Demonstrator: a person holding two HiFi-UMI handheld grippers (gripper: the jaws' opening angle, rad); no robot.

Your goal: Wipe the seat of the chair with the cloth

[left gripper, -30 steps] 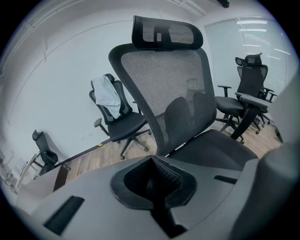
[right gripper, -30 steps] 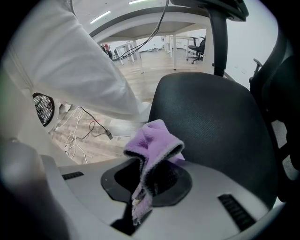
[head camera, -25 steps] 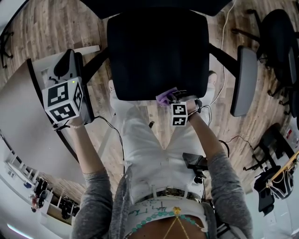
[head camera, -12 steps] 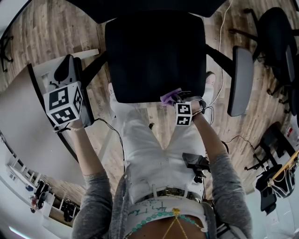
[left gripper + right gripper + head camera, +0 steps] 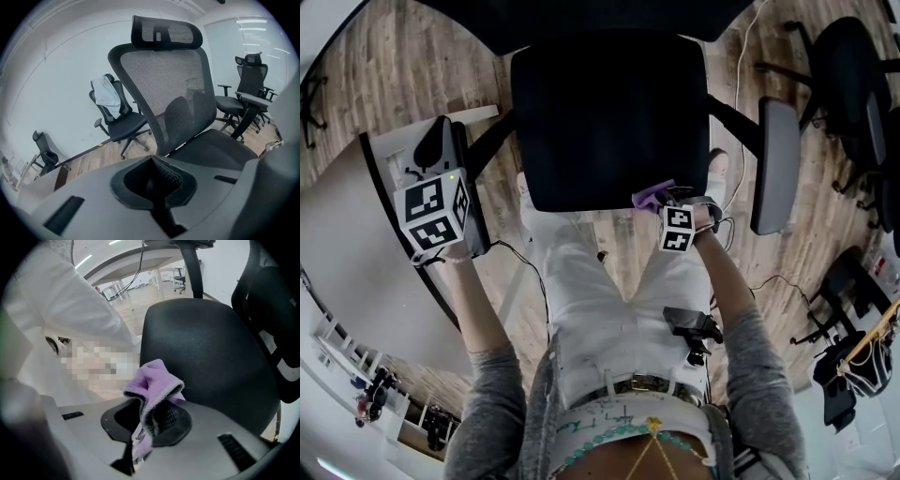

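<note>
The black chair seat point(image 5: 609, 112) fills the upper middle of the head view and shows large in the right gripper view as the seat point(image 5: 206, 357). A purple cloth point(image 5: 651, 197) sits at the seat's near right edge, pinched in my right gripper point(image 5: 667, 204); up close the cloth point(image 5: 152, 390) bunches between the shut jaws of that gripper point(image 5: 150, 420). My left gripper point(image 5: 441, 150) is held off to the left over a white desk, away from the seat. In the left gripper view its jaws point(image 5: 157, 180) are shut with nothing in them, facing the mesh backrest point(image 5: 164, 93).
The chair's right armrest point(image 5: 773, 164) stands out beside the seat. A white desk point(image 5: 356, 253) lies at the left. More black office chairs point(image 5: 853, 75) stand at the right, and another chair point(image 5: 115, 117) with a white garment on it. Cables run over the wood floor point(image 5: 769, 244).
My right gripper with the cloth has slid to the right along the seat's near edge. The left gripper has stayed nearly where it was.
</note>
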